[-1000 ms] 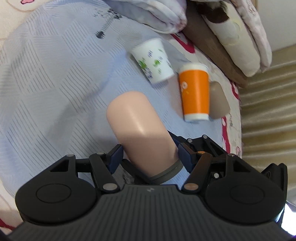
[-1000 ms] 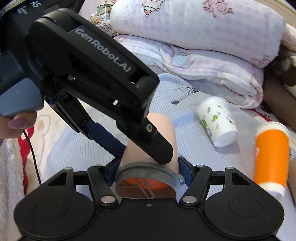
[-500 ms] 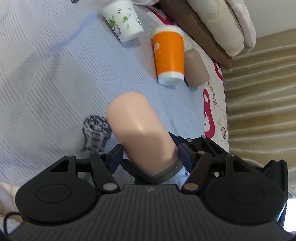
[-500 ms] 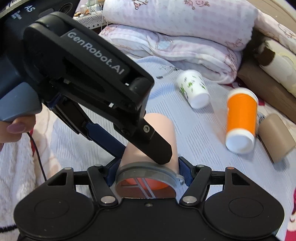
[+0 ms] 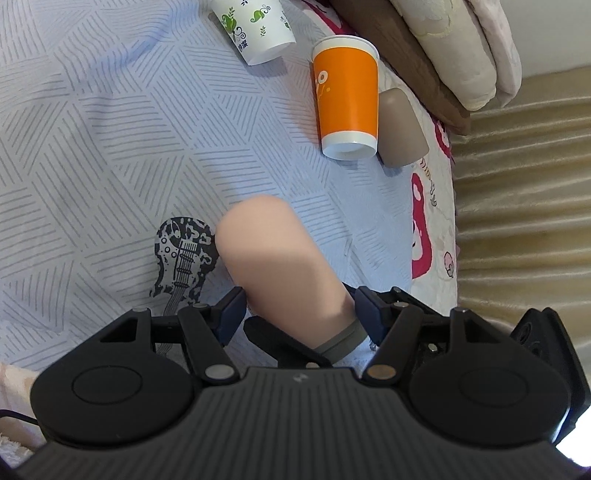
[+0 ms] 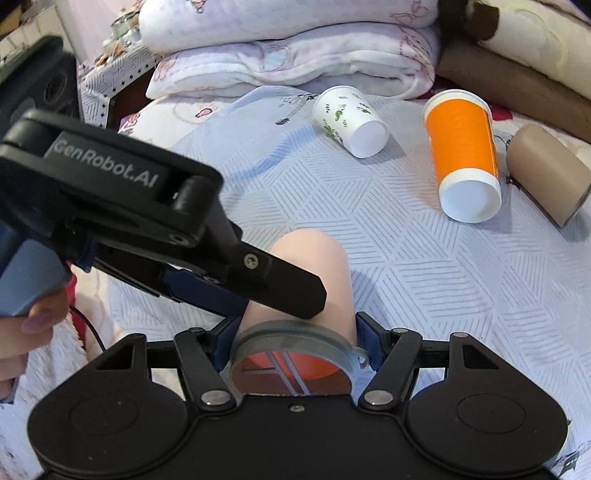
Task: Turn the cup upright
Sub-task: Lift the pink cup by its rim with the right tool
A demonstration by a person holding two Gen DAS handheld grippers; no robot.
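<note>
A pink cup (image 5: 280, 258) with a grey rim lies between both grippers, its closed base pointing away from the cameras. My left gripper (image 5: 299, 310) is shut on the cup near its rim. My right gripper (image 6: 295, 328) is shut on the same cup (image 6: 317, 266), whose open mouth (image 6: 291, 365) faces that camera. The left gripper's black finger (image 6: 280, 288) lies across the cup in the right wrist view. The cup is held just above the pale blue patterned cloth (image 5: 110, 147).
An orange cup (image 5: 345, 96), a white cup with green print (image 5: 255, 29) and a brown cup (image 5: 400, 129) lie on their sides farther back. Folded blankets (image 6: 295, 48) are stacked behind them. The bed edge and a beige curtain (image 5: 524, 184) are at the right.
Both grippers have carried the pink cup back toward the near end of the cloth; the other cups now appear farther away in the left view. The grips have not changed.
</note>
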